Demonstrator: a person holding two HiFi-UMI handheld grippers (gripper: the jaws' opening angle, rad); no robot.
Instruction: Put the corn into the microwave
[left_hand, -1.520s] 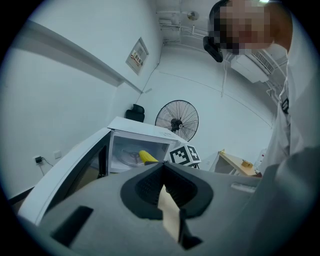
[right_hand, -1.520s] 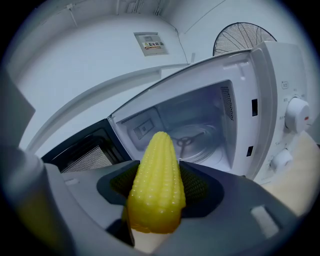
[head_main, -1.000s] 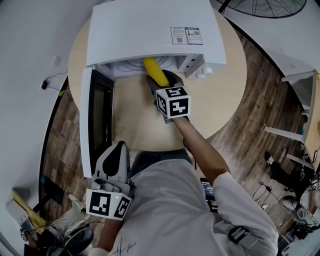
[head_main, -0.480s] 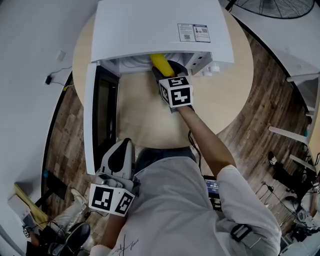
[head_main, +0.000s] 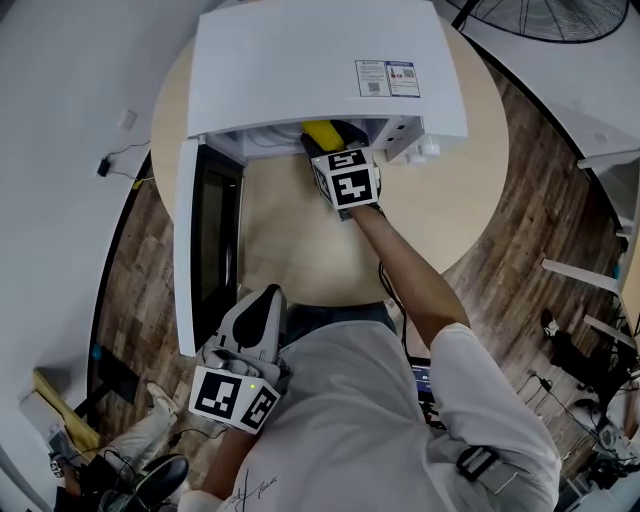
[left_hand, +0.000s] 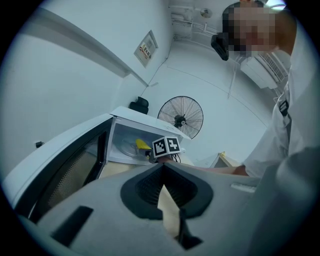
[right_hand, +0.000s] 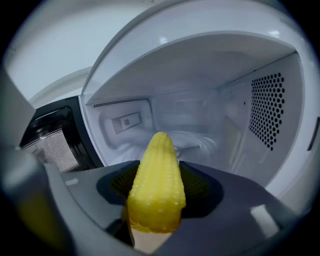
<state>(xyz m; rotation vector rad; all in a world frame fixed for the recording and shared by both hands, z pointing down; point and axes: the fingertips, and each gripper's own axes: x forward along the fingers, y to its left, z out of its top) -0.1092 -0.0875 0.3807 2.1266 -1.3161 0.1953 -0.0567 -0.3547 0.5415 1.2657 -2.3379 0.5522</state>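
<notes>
Head view shows a sticker (head_main: 388, 78) atop the microwave (head_main: 300, 60), print unreadable.

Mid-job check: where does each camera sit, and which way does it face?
Head view: on the person's head, looking steeply down on the microwave and table; torso, right arm, left gripper, right gripper show.
Left gripper view: low beside the torso, facing the open microwave and a fan; its shut jaws show.
Right gripper view: at the microwave's mouth, facing into the cavity; its jaws grip the corn.
Shared: all three show the microwave and corn.
</notes>
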